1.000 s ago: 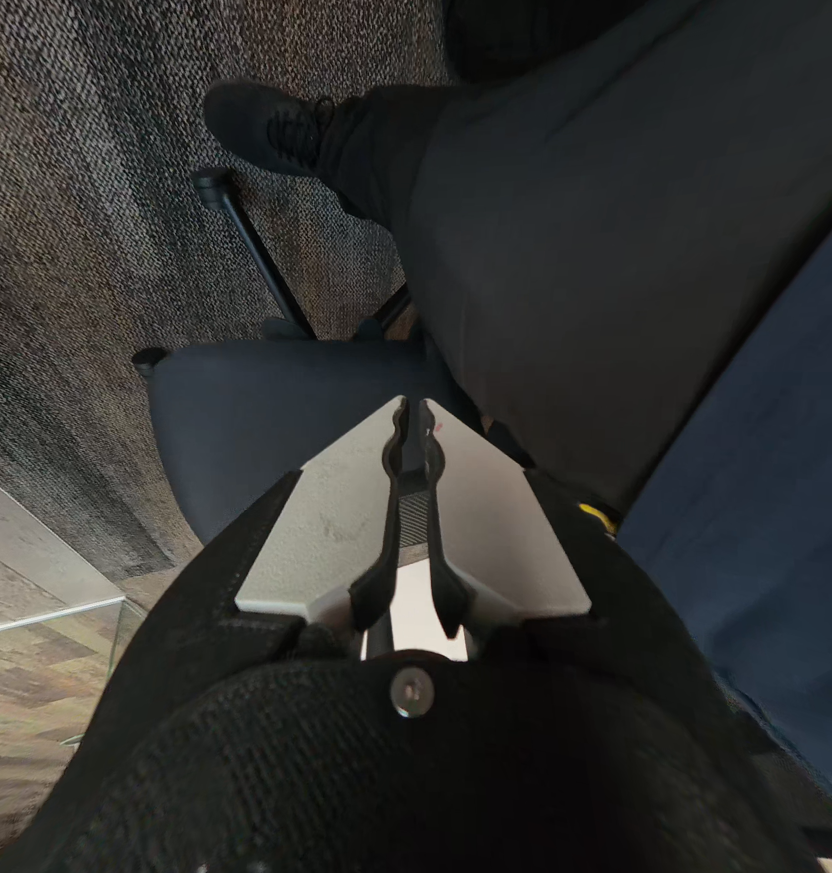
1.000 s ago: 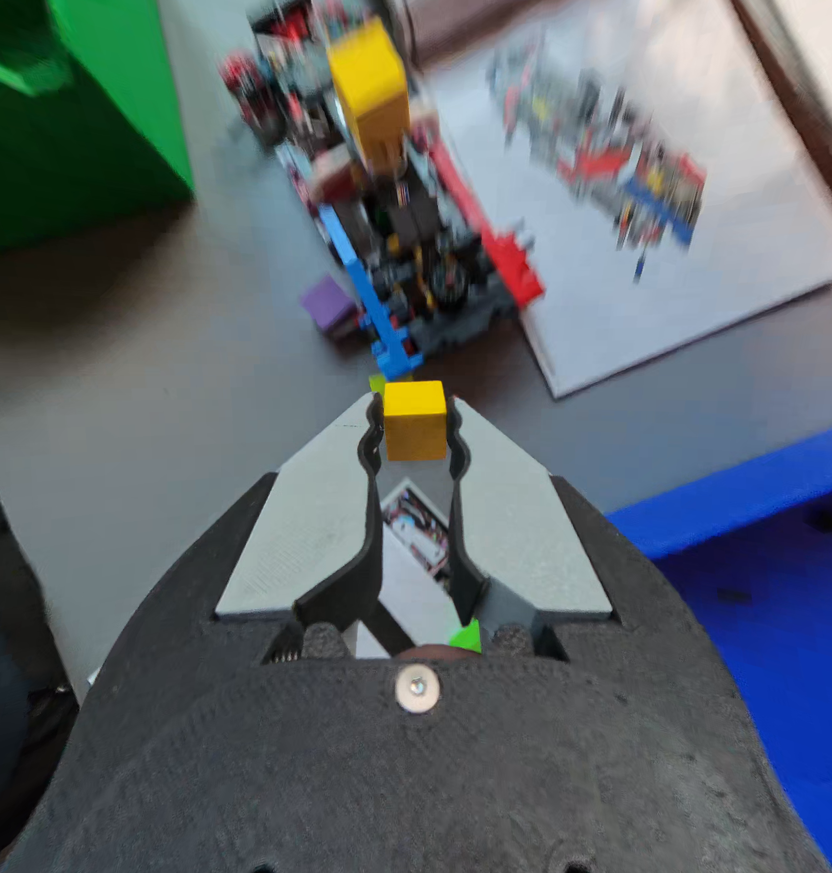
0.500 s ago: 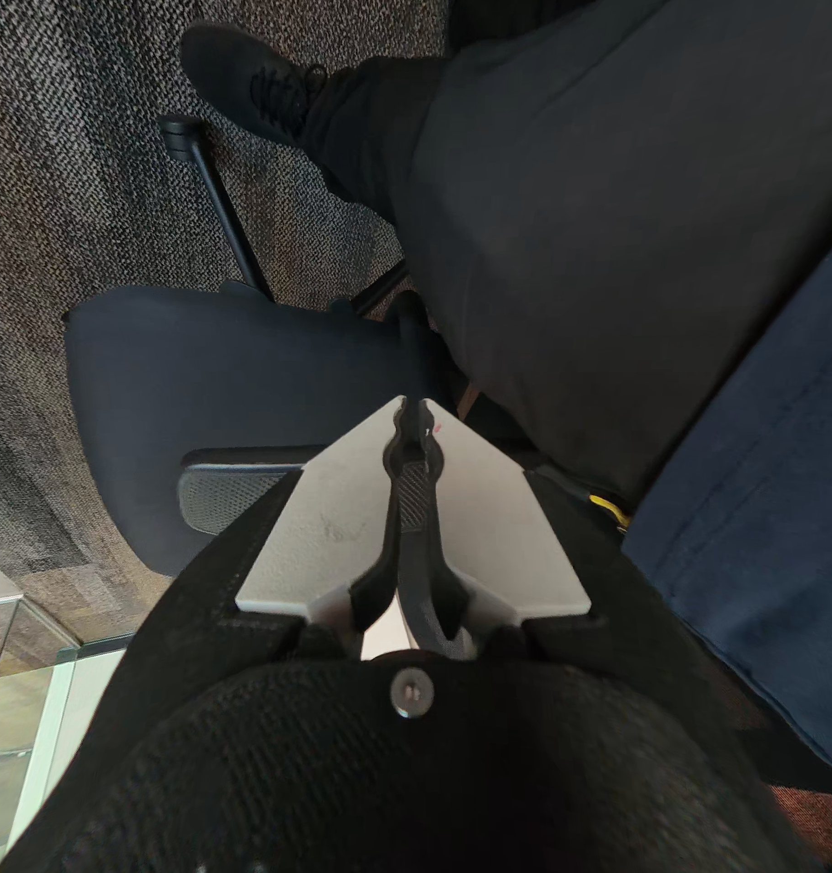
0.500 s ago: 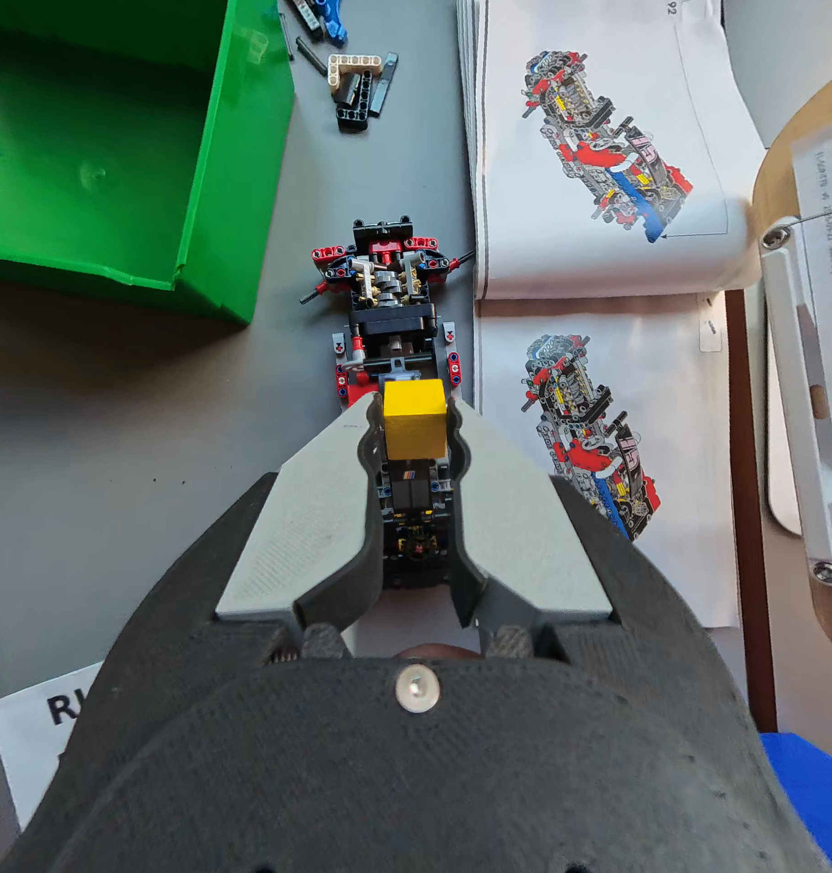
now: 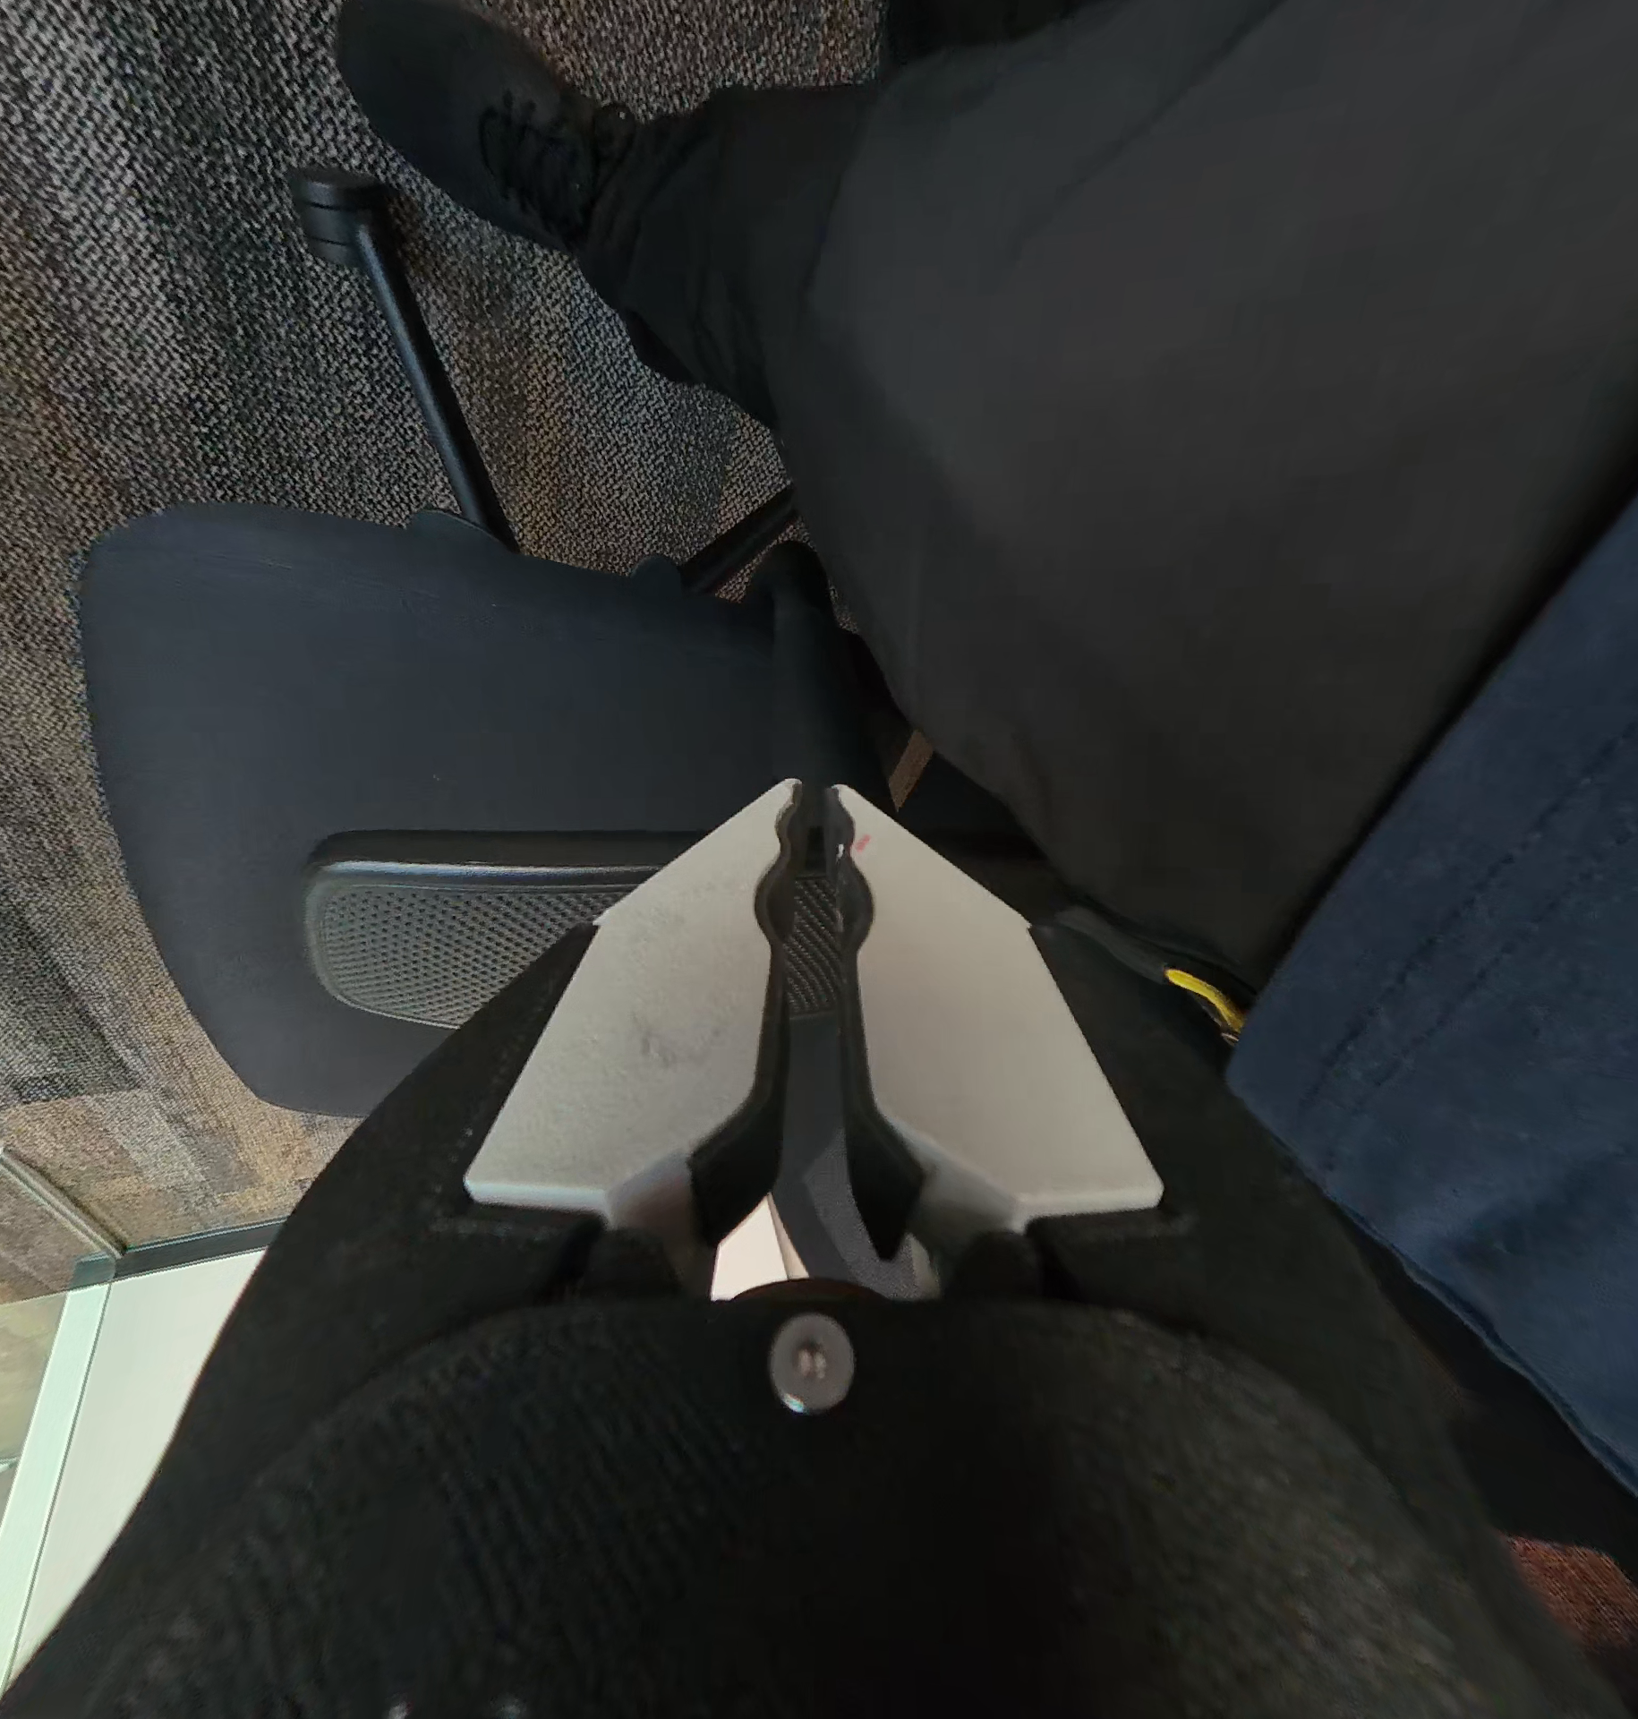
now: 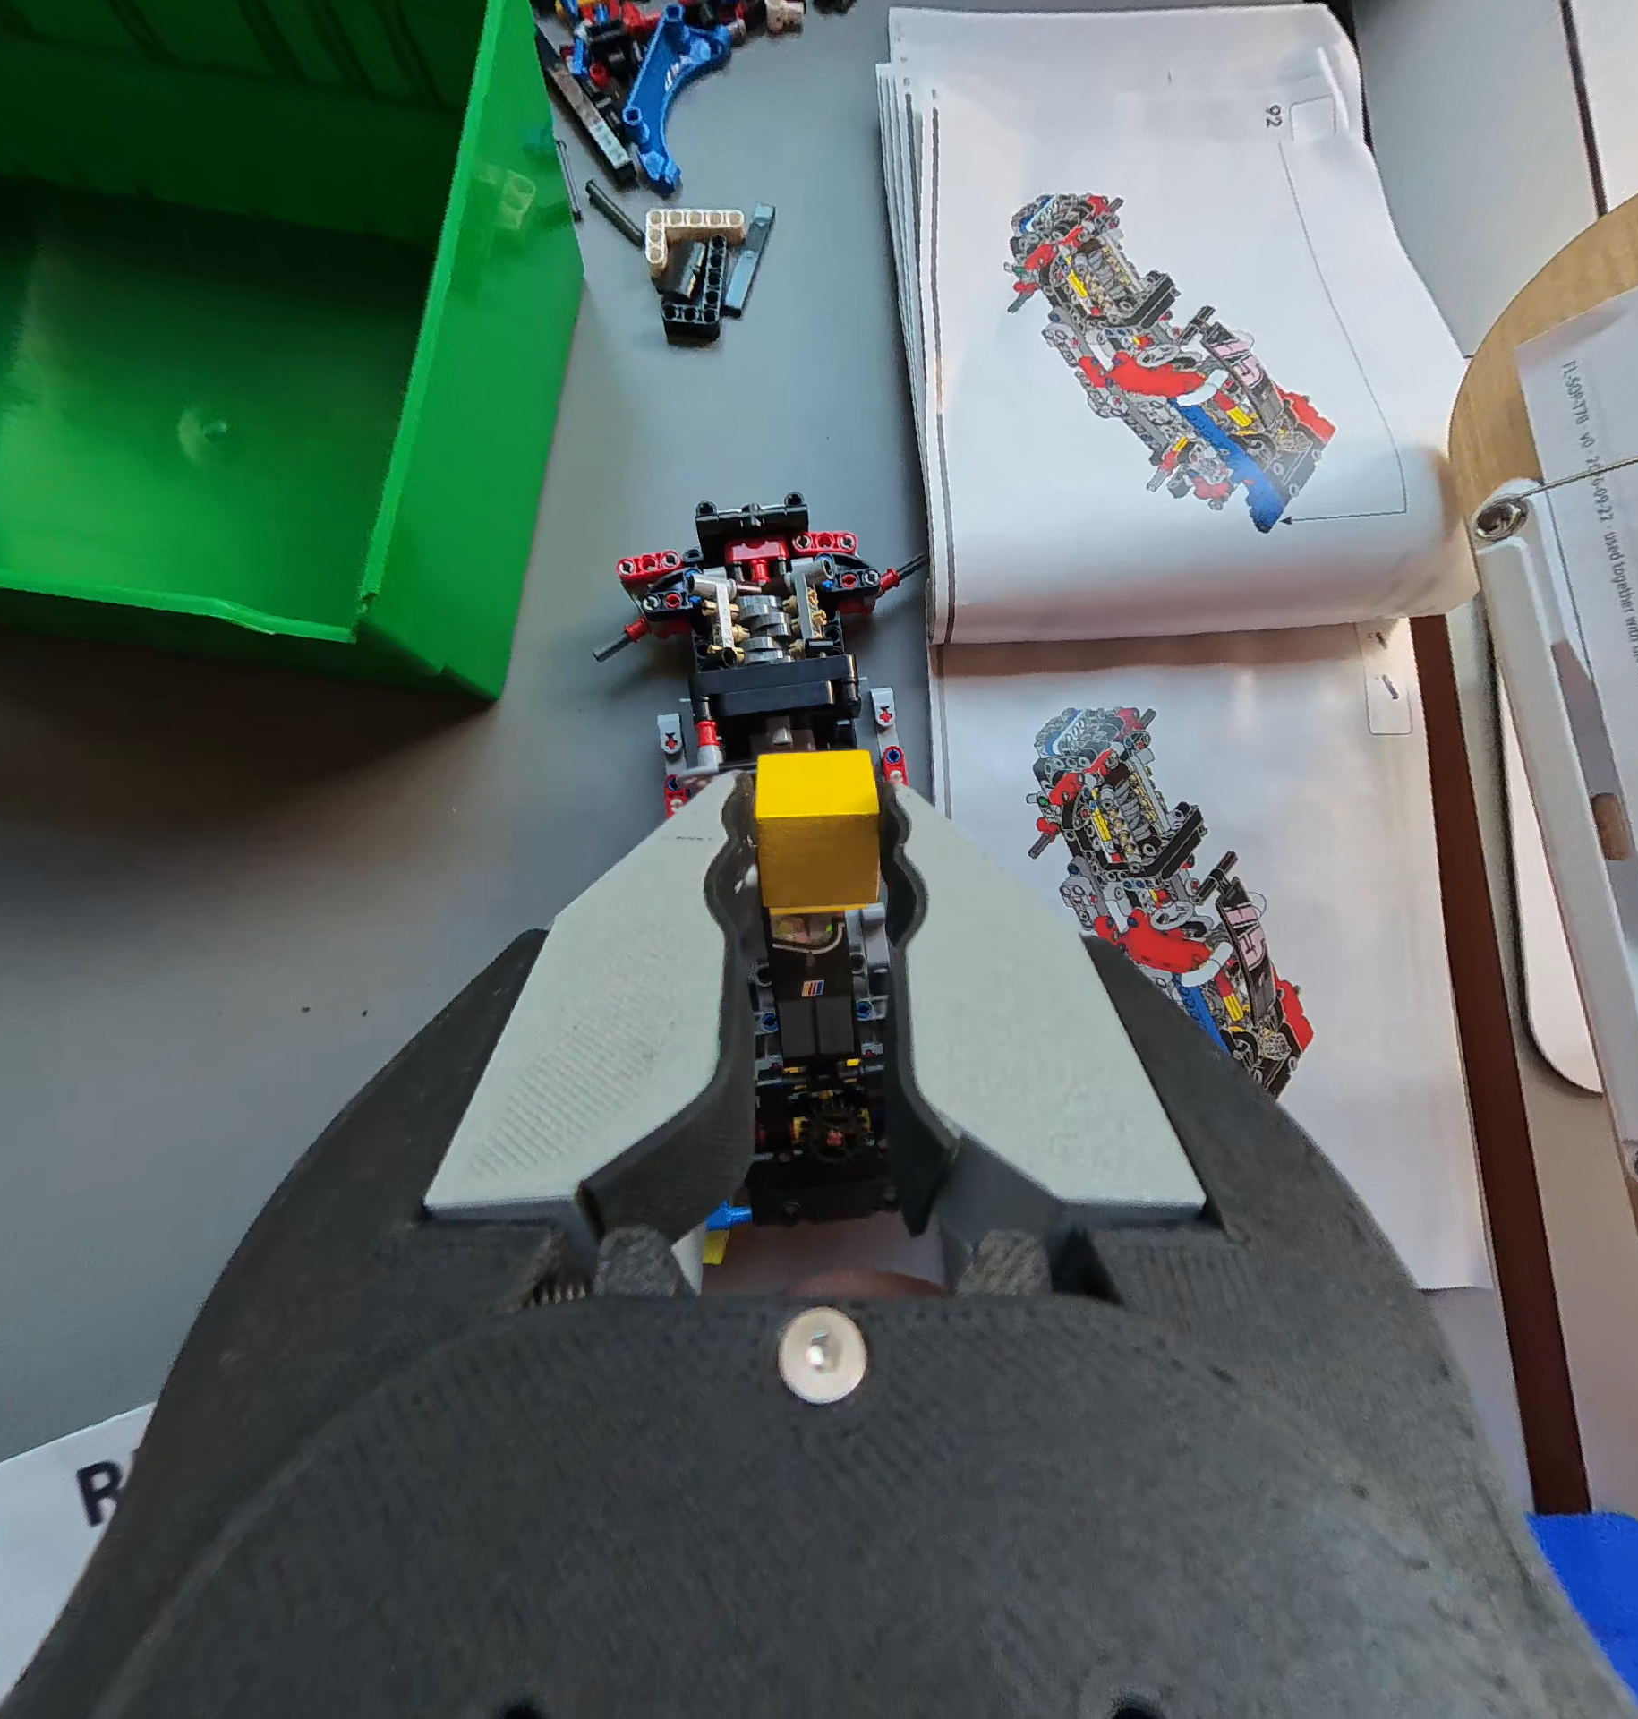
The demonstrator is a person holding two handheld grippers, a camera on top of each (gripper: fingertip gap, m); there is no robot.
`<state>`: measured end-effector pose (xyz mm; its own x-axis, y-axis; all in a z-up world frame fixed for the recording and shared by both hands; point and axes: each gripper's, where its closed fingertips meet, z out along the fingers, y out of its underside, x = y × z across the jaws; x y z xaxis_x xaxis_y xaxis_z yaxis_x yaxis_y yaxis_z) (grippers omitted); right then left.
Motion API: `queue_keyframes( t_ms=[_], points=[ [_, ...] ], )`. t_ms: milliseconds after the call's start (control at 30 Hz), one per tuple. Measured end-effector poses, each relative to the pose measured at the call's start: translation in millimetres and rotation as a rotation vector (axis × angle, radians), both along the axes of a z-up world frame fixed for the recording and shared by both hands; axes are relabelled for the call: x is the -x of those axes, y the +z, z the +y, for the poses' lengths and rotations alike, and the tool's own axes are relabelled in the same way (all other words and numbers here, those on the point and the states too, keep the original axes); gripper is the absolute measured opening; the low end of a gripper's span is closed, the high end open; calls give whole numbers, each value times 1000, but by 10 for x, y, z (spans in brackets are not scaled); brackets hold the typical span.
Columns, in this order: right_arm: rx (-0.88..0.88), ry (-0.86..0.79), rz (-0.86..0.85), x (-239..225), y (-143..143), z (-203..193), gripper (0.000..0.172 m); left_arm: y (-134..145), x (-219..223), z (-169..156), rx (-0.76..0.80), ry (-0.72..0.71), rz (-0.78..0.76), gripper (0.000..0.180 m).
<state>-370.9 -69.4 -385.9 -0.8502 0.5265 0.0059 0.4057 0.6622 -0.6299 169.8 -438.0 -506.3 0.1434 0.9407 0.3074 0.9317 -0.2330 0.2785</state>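
Cube of yellow colour (image 6: 817, 828) sits between the two fingertips of my right gripper (image 6: 817, 842), and both dark pads press on its sides, so it hangs in the air and does not rest on anything. I hold it high over the half-built brick car chassis (image 6: 764, 642), which lies lengthwise on the grey table (image 6: 239, 930). I think I keep the cube at the very tips so that its front face stays free. At the right of the chassis lies the open instruction booklet (image 6: 1169, 372), and at the left stands a green bin (image 6: 239, 372), with loose brick parts (image 6: 694, 270) beyond it.

My left gripper (image 5: 813, 819) is pressed together with nothing visible in it. It points down beside my body, toward the dark chair seat (image 5: 425, 698), the carpet (image 5: 146, 279) and my black shoe (image 5: 480, 121), probably because it is only waiting.

The rear part of the chassis is covered by my own fingers and the cube. The bin is cut off by the picture edge, so I cannot say what is inside. The far loose parts are too small to name.
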Motion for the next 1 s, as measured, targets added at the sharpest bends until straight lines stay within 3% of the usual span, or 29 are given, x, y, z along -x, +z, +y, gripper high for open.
queue_keyframes(
  t_ms=[133, 200, 267, 333, 433, 500, 567, 633, 833, 1000],
  points=[
    [23, -16, 7, -10, 200, 37, 24, 80, 152, -26, 8, -50, 86, 0],
    [96, -34, 1, -62, 383, 28, 24, 247, 515, -105, 68, -104, 277, 0],
    [188, -36, -23, -170, 581, -18, 24, 612, 1123, -115, 141, -162, 552, 0],
    [296, -10, -36, -315, 827, -130, 24, 1060, 1737, 161, 68, -165, 740, 0],
    [436, 112, -19, -630, 1258, -429, 24, 1695, 2530, 926, -263, -84, 822, 0],
    [477, 209, 4, -858, 1486, -640, 24, 2096, 2902, 1516, -545, -21, 772, 14],
    [491, 291, 32, -1061, 1656, -815, 24, 2356, 3147, 1979, -742, 45, 648, 46],
    [518, 362, 41, -1257, 1811, -948, 24, 2492, 3324, 2266, -851, 76, 579, 49],
    [508, 496, 79, -1686, 2002, -1046, 25, 2943, 3603, 2581, -1246, 335, 359, 51],
    [517, 533, 99, -1836, 2065, -1019, 24, 2988, 3561, 2694, -1366, 382, 248, 45]
  ],
)
